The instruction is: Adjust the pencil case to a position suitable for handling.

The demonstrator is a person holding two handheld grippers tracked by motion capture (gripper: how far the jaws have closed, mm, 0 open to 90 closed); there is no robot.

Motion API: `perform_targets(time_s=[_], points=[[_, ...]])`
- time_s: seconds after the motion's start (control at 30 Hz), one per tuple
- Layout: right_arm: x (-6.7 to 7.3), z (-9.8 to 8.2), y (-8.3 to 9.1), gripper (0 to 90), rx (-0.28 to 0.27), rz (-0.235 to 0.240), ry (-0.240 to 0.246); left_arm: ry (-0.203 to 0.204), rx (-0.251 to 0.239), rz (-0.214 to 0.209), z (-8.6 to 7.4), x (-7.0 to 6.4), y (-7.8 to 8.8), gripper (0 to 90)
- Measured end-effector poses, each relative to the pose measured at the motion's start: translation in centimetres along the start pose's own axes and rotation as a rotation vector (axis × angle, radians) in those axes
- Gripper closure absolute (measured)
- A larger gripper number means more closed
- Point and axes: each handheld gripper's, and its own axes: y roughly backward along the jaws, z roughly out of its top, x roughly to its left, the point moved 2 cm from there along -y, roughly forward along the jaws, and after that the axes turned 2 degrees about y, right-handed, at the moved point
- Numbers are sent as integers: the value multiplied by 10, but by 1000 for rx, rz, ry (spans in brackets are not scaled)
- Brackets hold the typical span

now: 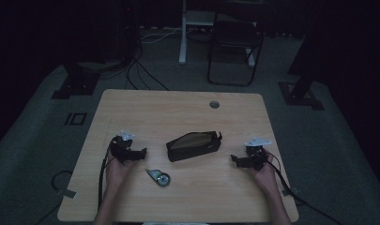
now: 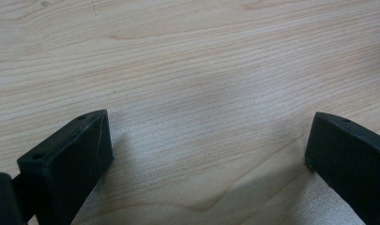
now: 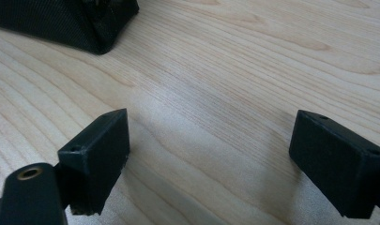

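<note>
A black pencil case (image 1: pixel 194 146) with a tan open top lies mid-table; its corner (image 3: pixel 84 23) fills the upper left of the right gripper view. A small correction-tape dispenser (image 1: pixel 159 177) lies in front of it, nearer the left hand. My left gripper (image 1: pixel 141 153) rests on the table left of the case, open, with bare wood between its black jaws (image 2: pixel 209 145). My right gripper (image 1: pixel 234 159) rests to the case's right, also open and holding nothing (image 3: pixel 209 150).
The light wooden table (image 1: pixel 178 112) has a round cable hole (image 1: pixel 214 104) at the back. A folding chair (image 1: pixel 234 42) and a white desk leg (image 1: pixel 182 33) stand on the carpet beyond. Cables trail from both grippers off the front edge.
</note>
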Motion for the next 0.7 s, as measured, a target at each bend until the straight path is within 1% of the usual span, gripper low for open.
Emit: perform_targets(time_s=[0.1,0.13,0.2,0.27,0.33,0.37,0.43,0.47,0.5,0.57,0.63,0.67,0.7], points=[[0,0,0,121,0,2,2,9,-3,9,0,-1,0,21],[0,0,0,121,0,3,2,7,-8,8,0,-1,1,40],[0,0,0,121,1,4,3,6,-13,6,1,-2,4,142],[0,0,0,121,1,4,3,6,-7,8,1,-3,4,165],[0,0,0,121,1,5,4,1,-8,3,1,-3,5,194],[0,0,0,121,1,6,5,-4,-9,-2,1,-3,5,194],[-1,1,0,159,2,-1,-4,3,9,0,3,-4,8,269],[-1,2,0,197,4,-7,-9,6,23,0,4,-5,9,305],[-1,3,1,231,2,-12,-15,4,30,-1,4,-5,10,320],[0,4,2,249,-1,-7,-24,4,37,-7,4,-6,12,349],[3,7,3,284,-8,-7,-12,-6,21,-4,4,-7,15,351],[3,7,3,284,-8,-7,-12,-6,21,-4,4,-7,15,354],[5,9,4,285,-16,-11,-7,-9,10,-6,5,-8,18,354]])
